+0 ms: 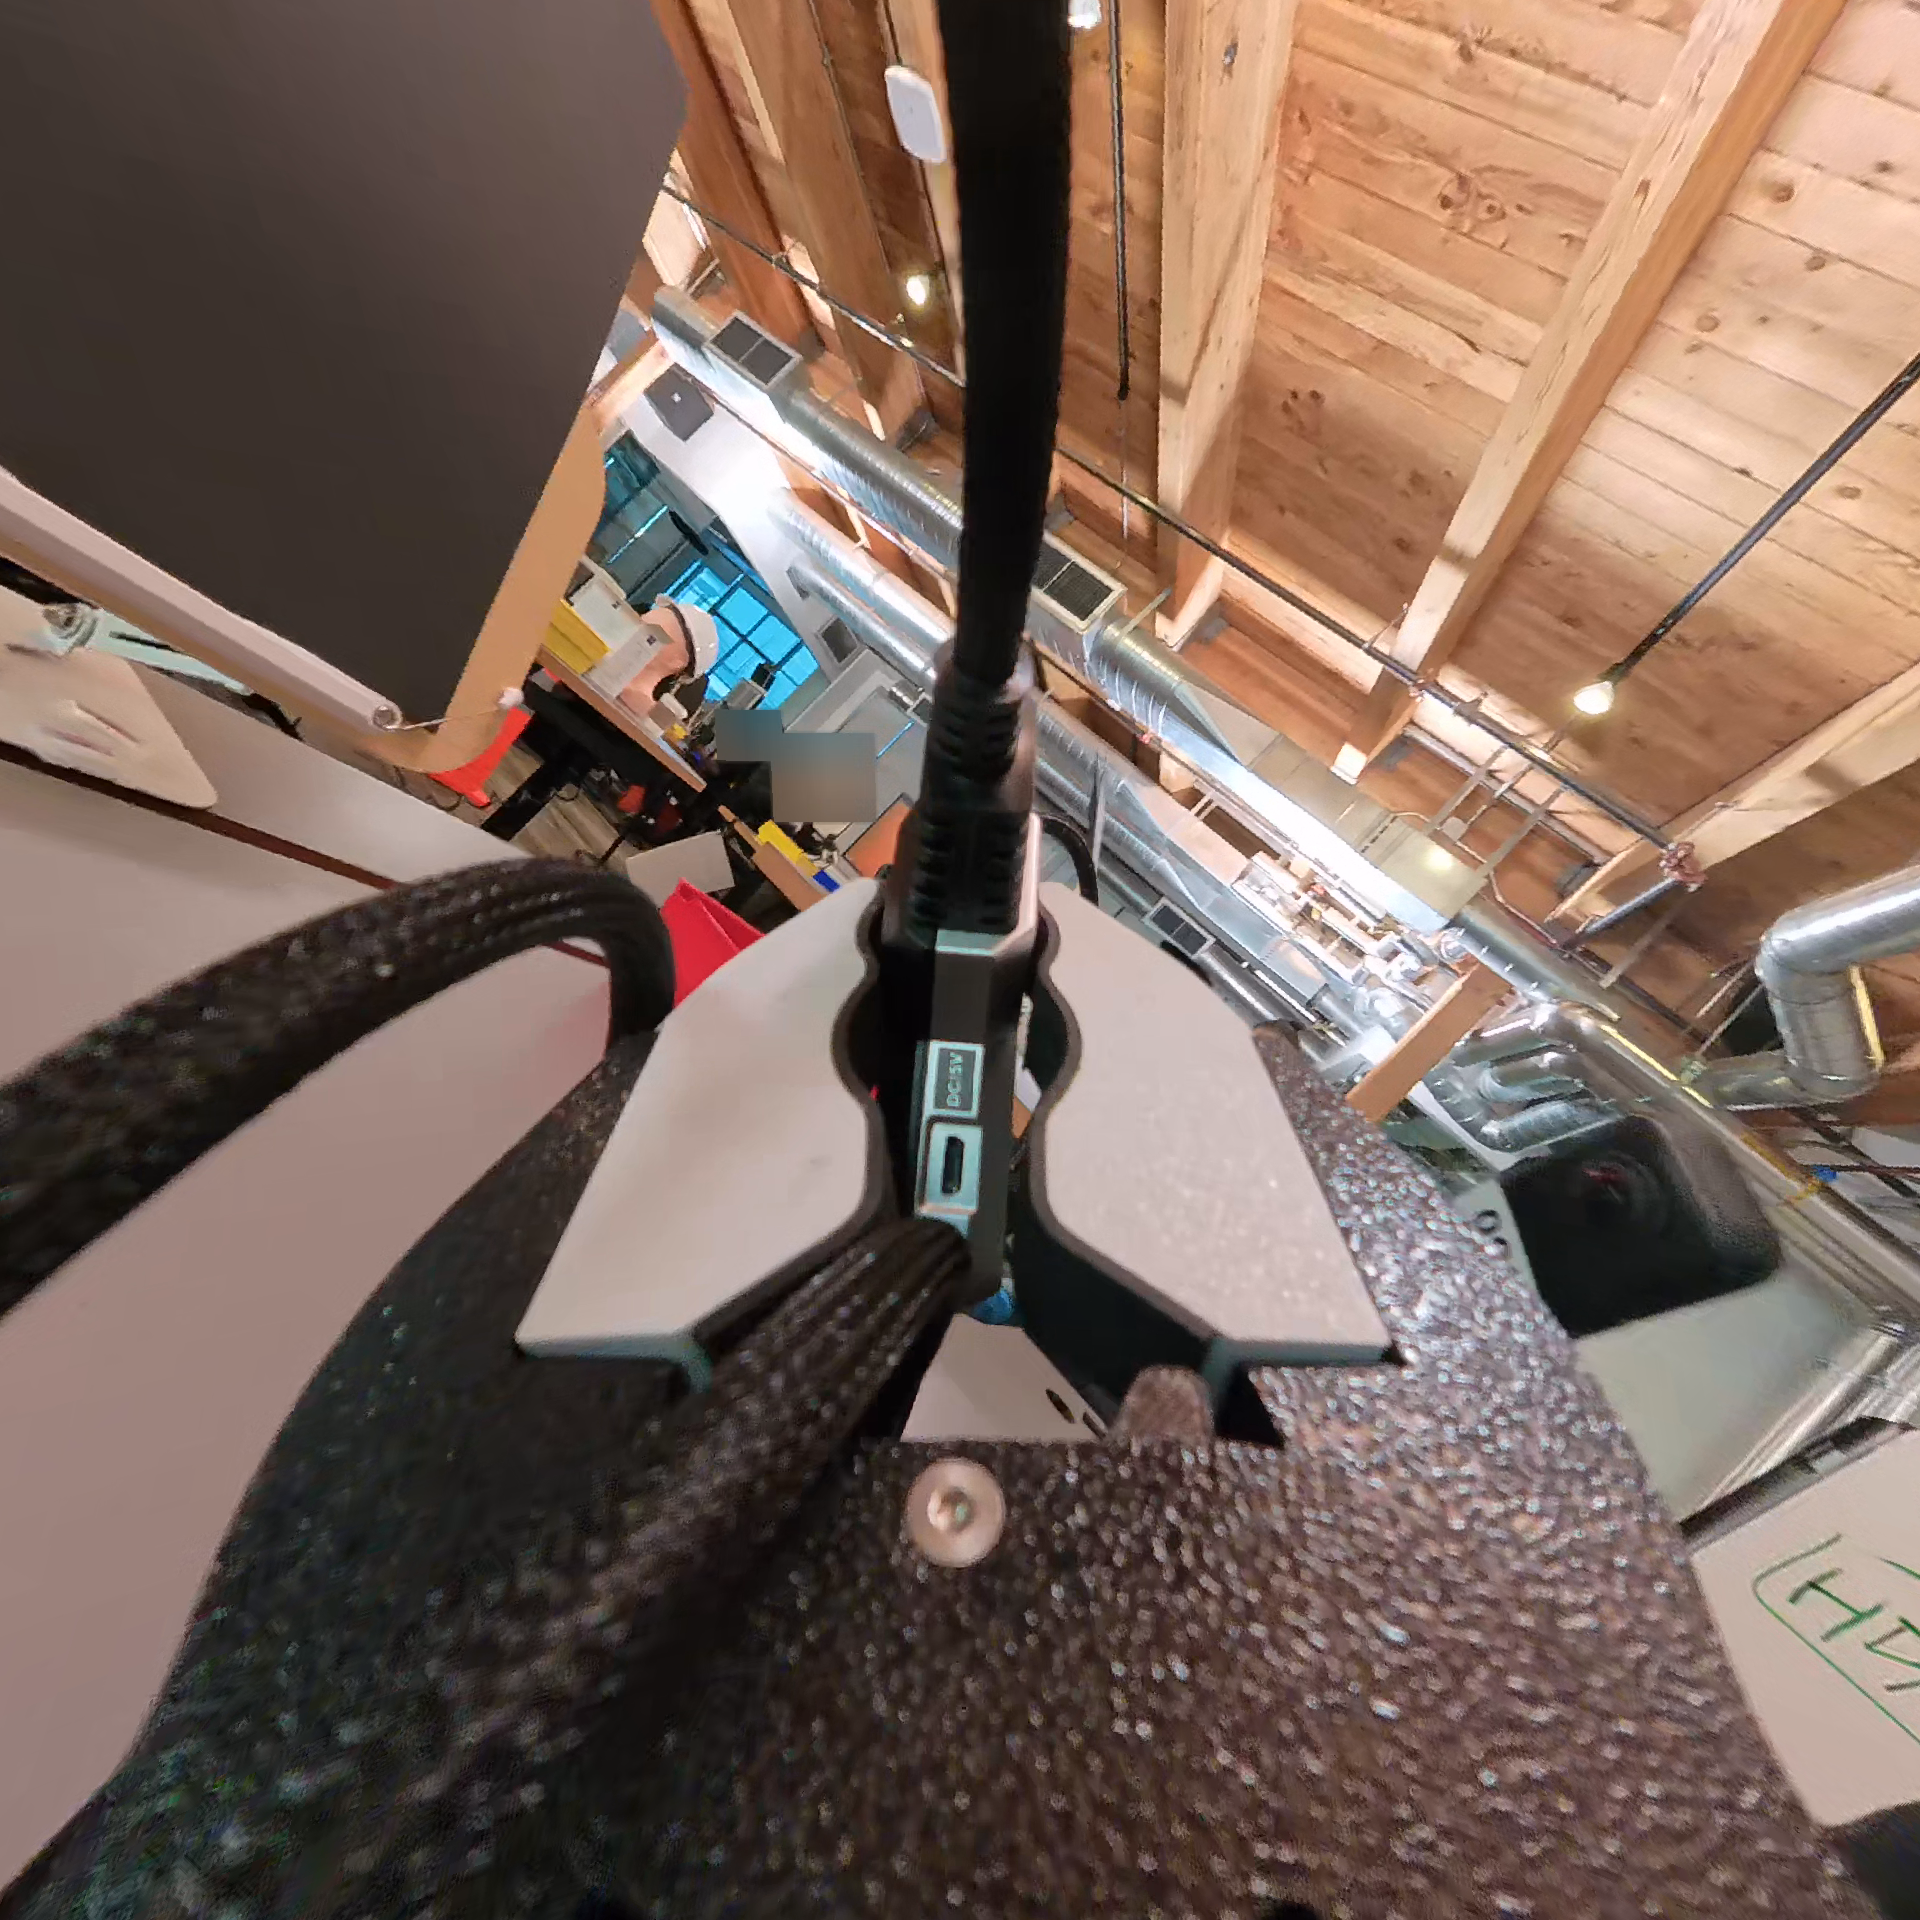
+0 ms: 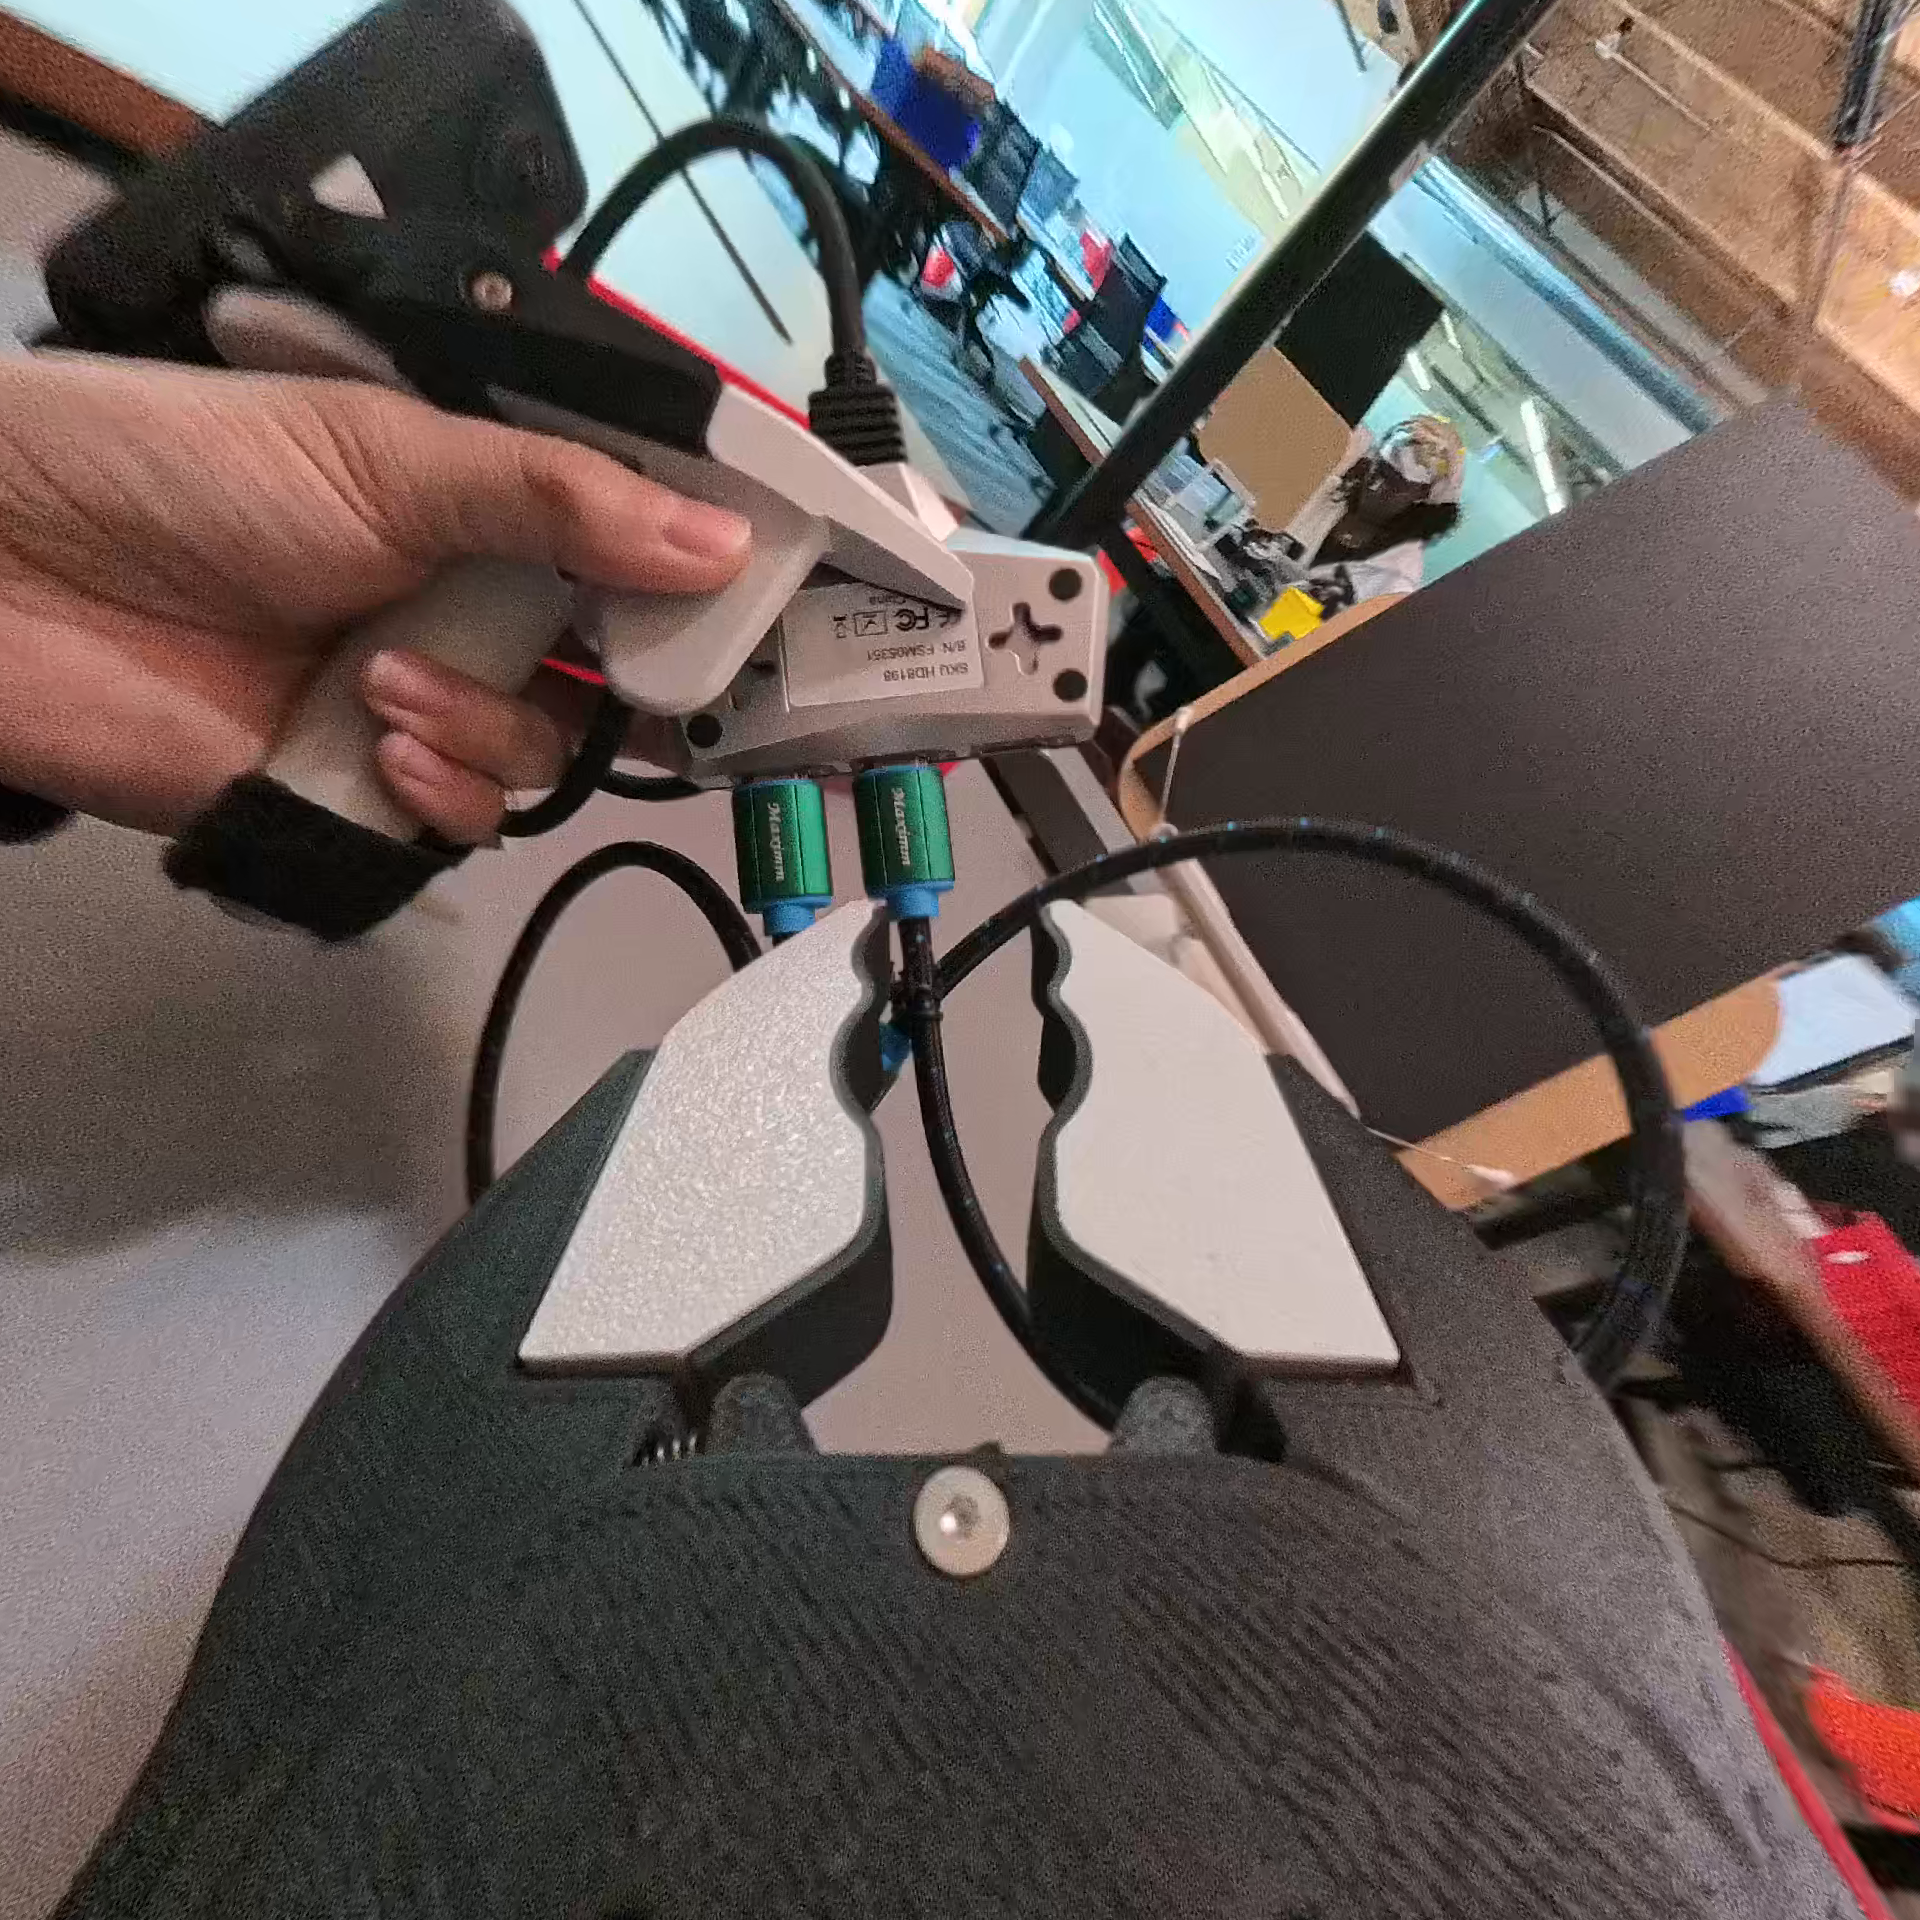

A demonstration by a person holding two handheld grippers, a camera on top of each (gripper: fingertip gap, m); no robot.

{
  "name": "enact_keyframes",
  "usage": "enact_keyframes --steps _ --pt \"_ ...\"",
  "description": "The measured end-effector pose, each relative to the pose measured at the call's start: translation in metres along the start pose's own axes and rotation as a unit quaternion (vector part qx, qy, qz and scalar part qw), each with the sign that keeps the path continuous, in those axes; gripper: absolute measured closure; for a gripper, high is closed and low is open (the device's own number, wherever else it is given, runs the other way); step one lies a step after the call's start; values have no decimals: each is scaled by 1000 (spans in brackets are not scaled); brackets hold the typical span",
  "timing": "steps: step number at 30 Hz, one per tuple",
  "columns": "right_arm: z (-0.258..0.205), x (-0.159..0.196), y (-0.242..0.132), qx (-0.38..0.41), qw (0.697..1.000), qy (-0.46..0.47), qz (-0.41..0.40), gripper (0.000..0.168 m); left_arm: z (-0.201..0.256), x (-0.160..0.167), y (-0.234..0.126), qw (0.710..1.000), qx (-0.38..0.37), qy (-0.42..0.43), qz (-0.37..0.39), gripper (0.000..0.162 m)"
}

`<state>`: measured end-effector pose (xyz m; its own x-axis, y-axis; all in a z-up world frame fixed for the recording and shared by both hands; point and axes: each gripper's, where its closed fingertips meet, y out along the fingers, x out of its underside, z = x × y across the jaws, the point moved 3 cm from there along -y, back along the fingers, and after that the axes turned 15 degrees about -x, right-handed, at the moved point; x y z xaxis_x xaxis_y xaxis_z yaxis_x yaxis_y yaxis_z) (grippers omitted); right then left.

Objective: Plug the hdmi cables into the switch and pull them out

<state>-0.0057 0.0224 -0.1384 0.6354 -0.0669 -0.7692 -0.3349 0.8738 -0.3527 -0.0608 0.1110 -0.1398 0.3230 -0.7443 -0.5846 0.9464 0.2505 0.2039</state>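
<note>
Green metal plug [image 2: 902,837] looks rigid, best gripped on its barrel; right tongs [image 2: 956,940] gape around its limp cable [image 2: 940,1081]; left tongs [image 1: 951,1039] clench the light switch [image 1: 956,1101].

- The switch [image 1: 951,1122] shows only 1 narrow edge in the left wrist view; the fingers [image 1: 748,1132] hide its faces.
- The black cable [image 1: 1003,416] runs off the top edge.
- The person's hand [image 2: 312,582] is cut off at the left.
- The left gripper [image 2: 862,592] covers part of the switch's label [image 2: 914,649].
- The braided cable [image 2: 1455,914] loop blurs at far right.
</note>
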Motion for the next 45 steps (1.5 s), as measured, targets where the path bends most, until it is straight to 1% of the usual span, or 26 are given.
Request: enact_keyframes --steps 1,3,5,9,13,17,20,22,23,28,30,35,38,39,40,41,42,43,44,45 --pt "3 2 -1 0 1000 13 4 143 2 -2 -1 1000 9 -4 0 140" --pt "4 12 3 -6 1000 -9 -28 144 8 -1 -1 999 28 -12 -10 140" --pt "0 14 7 -25 999 -21 -34 151 9 1 0 1000 21 2 -9 140" --pt "-1 16 12 -23 998 -45 -37 154 5 1 0 1000 20 -15 -15 140" --pt "-3 16 14 -13 996 -77 -46 147 -3 2 1 1000 7 -1 -22 140" --pt "-8 10 12 -49 998 -43 -16 144 -3 6 3 1000 9 -5 -27 141" --pt "-5 21 15 -45 997 -45 -52 148 1 8 4 999 21 -11 -33 140" --pt "-5 27 20 -46 996 -38 -67 158 5 12 5 999 23 -4 -39 140" --pt "-4 29 21 -40 996 -34 -70 159 6 13 5 999 21 1 -40 140" --pt "-1 26 19 -46 999 8 -27 161 5 11 4 998 31 -16 -43 140" --pt "-1 27 19 -57 998 15 -36 161 5 13 5 998 31 -13 -47 140" --pt "-6 24 22 -43 998 -2 -41 161 2 9 3 999 28 -12 -36 140" --pt "-13 23 29 -34 998 -36 -39 161 -9 5 1 998 20 -18 -54 141" --pt "-15 25 32 -31 997 -38 -52 161 -15 1 0 998 17 -39 -49 141" --pt "-15 36 30 -23 994 -52 -91 161 -25 -16 -6 997 11 -72 -2 141" --pt "-13 50 24 -7 991 -61 -119 161 -39 -43 -20 993 11 -108 55 141" --pt "-12 61 18 -1 994 -36 -107 162 -53 -73 -37 986 18 -131 102 141" --pt "-13 67 12 -17 996 13 -82 162 -63 -94 -51 984 16 -124 123 141" --pt "-13 71 7 -28 997 41 -66 162 -68 -104 -58 987 2 -107 120 141" --pt "-10 70 2 -24 998 44 -50 162 -66 -106 -61 989 -9 -88 116 140"
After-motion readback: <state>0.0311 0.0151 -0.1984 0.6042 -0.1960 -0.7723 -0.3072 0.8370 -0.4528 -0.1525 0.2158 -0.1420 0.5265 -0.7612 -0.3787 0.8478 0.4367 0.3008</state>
